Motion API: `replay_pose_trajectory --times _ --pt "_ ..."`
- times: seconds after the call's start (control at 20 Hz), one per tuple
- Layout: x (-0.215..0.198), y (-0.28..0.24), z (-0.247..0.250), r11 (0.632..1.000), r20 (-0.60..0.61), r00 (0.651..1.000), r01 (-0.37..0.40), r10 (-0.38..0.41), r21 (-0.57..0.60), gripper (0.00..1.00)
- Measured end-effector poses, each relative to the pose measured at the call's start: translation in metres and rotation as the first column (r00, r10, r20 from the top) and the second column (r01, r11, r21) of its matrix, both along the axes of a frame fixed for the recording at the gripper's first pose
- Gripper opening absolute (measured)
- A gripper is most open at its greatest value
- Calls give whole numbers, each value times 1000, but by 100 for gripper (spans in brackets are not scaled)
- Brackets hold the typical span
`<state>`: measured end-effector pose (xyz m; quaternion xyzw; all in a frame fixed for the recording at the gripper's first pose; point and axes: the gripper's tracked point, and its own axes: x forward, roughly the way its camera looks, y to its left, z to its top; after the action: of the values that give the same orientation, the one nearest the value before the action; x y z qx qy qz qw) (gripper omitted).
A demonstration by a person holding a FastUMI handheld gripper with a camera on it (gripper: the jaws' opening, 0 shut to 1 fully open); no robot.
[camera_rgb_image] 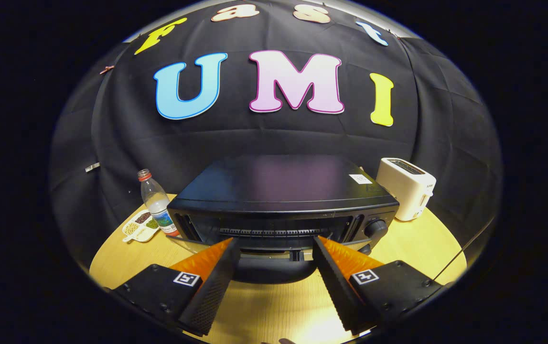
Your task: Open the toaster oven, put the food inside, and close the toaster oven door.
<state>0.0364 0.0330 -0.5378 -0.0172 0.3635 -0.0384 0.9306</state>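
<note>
Hovering open, the gripper (274, 267) is facing the black metal toaster oven (283, 200) on the wooden counter (278, 310); its heavy, stiff body likely stays put, so grip the door's handle just ahead.

Oven (283, 184): glossy dark top, sheen visible. Table (274, 306): pale wood grain, smooth, glare spot. Toaster (407, 188): cream plastic, satin. Bottle (156, 203): clear plastic. Wall (274, 134): matt cloth, creased. Finger pads (207, 296): ribbed texture, spread wide, gripping nothing.
</note>
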Motion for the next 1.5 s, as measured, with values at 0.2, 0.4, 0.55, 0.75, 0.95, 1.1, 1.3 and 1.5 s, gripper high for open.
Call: replay_pose_trajectory --times 0.2,0.4,0.55,0.75,0.95,1.1,1.3,1.5 --pt "-24 0 -4 1000 -64 998 -8 8 0 99" --pt "-40 0 -10 1000 -127 992 -21 22 10 99" --pt "-60 1 -15 999 -181 983 -27 31 23 99" --pt "-91 2 -32 997 -294 955 -10 31 73 99" --pt "-97 -5 -27 995 -312 949 -7 37 98 98" --pt "-98 -3 -20 993 -304 950 -40 72 110 98" --pt "-103 -2 -10 987 -309 946 -56 102 152 99" --pt "-96 -22 16 982 -258 955 -110 147 151 99"
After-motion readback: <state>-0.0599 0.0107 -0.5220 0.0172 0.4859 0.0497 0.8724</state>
